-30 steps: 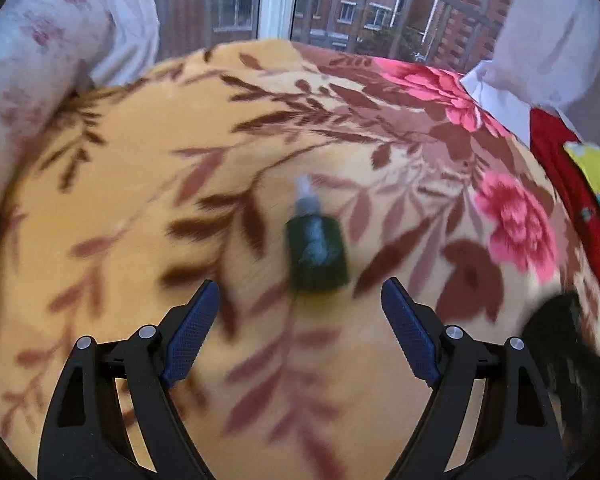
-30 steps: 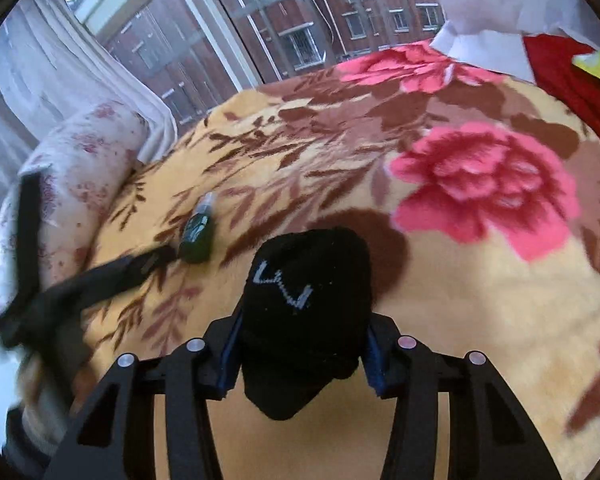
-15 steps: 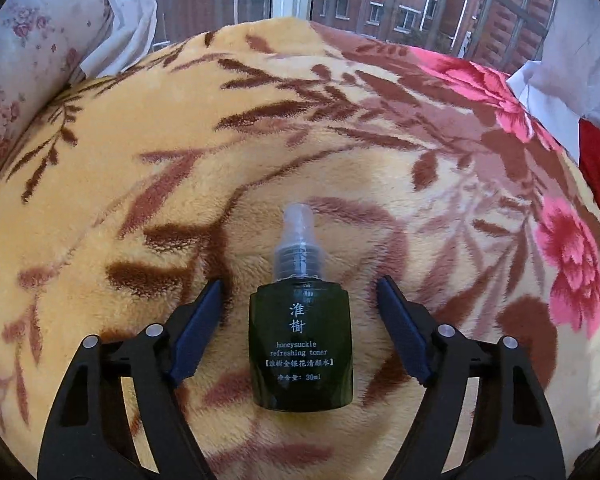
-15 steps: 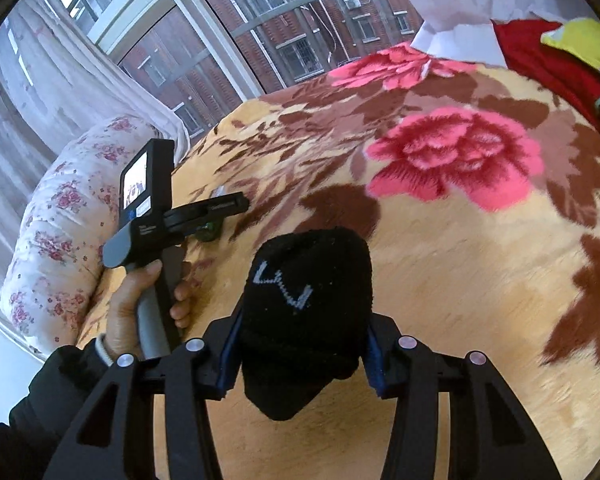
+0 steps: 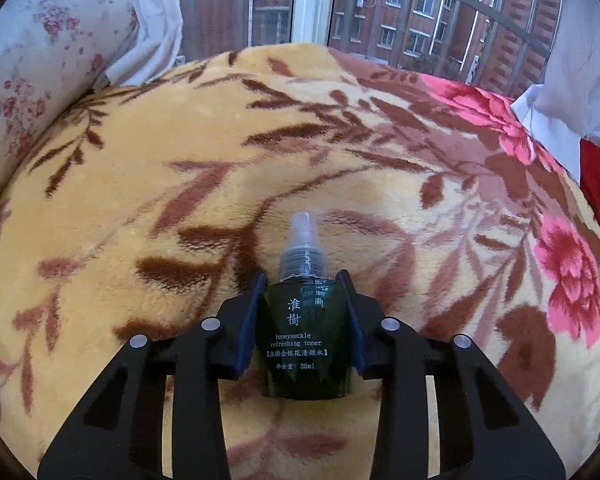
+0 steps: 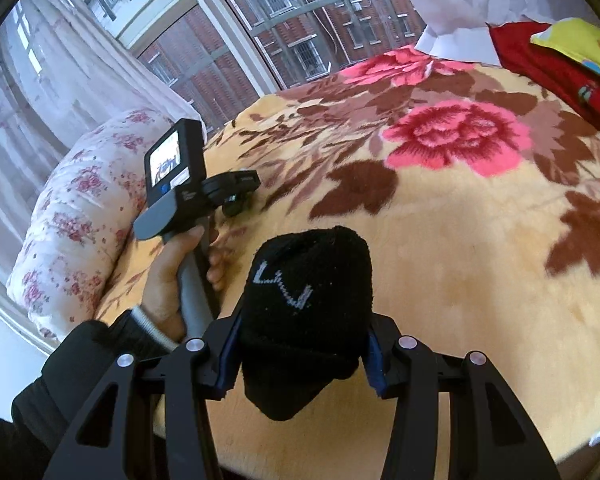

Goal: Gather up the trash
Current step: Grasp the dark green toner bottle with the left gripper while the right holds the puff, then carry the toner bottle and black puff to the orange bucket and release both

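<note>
A small dark green toner spray bottle with a clear cap lies on the yellow floral blanket. My left gripper is shut on the bottle's body, both blue pads pressed against its sides. My right gripper is shut on a black sock with a grey mark and holds it above the blanket. In the right wrist view the left gripper shows at the blanket's left side, held in a hand, with the bottle mostly hidden under it.
A floral pillow lies at the blanket's left edge, also in the right wrist view. Red cloth with a yellow item sits at the right. White curtains and a barred window stand behind the bed.
My left gripper moved forward around the green bottle and closed on it. My right gripper kept its hold on the black sock and lifted a little.
</note>
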A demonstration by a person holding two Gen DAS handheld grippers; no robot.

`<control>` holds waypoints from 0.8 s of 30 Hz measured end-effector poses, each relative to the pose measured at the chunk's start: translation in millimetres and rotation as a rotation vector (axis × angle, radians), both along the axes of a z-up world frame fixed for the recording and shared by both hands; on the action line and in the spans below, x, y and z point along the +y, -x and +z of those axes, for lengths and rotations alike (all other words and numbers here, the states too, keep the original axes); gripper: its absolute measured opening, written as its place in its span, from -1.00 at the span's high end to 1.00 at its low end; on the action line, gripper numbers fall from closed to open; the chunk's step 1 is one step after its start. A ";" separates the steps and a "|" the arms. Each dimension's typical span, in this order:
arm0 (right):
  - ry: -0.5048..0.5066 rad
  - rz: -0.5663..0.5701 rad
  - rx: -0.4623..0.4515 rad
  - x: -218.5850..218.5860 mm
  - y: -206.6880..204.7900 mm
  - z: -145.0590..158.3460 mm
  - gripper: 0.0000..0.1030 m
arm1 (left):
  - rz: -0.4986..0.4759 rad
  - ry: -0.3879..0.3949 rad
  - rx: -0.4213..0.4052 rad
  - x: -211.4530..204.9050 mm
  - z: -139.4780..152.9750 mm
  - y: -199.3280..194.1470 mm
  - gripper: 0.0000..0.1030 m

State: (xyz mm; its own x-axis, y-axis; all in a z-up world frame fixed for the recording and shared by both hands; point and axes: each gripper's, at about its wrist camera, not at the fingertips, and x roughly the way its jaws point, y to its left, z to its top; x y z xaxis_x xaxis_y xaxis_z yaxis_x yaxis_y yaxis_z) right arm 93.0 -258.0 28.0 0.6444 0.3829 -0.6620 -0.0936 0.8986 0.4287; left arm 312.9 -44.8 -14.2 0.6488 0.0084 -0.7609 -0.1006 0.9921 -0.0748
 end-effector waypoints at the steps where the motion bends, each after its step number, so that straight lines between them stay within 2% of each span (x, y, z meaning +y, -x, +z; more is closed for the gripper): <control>1: -0.002 -0.004 0.001 -0.9 6.8 1.1 0.05 | 0.003 -0.021 -0.014 -1.0 3.5 4.7 0.30; 7: -0.018 -0.015 -0.014 -4.6 41.0 10.4 0.05 | -0.051 -0.092 -0.093 -4.7 31.4 56.8 0.30; 10: -0.004 0.004 -0.033 4.3 56.2 15.0 0.05 | -0.091 -0.105 -0.125 -3.2 47.4 105.9 0.30; 14: 0.010 0.040 -0.046 18.4 79.8 15.7 0.05 | -0.143 -0.074 -0.124 5.1 59.9 182.8 0.31; 19: 0.050 0.088 -0.056 38.0 118.1 9.5 0.05 | -0.203 -0.044 -0.090 18.1 56.6 270.6 0.30; 24: 0.109 0.142 -0.043 50.9 156.4 -7.8 0.05 | -0.243 -0.030 -0.061 22.3 40.1 336.9 0.30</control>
State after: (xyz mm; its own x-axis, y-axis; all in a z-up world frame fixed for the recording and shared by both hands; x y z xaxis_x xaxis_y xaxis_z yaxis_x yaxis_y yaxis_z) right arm -63.5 -207.1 20.3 0.6177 0.3994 -0.6775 -0.2394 0.9160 0.3219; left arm -23.9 -22.5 25.8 0.6792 -0.1310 -0.7222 0.1448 0.9885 -0.0432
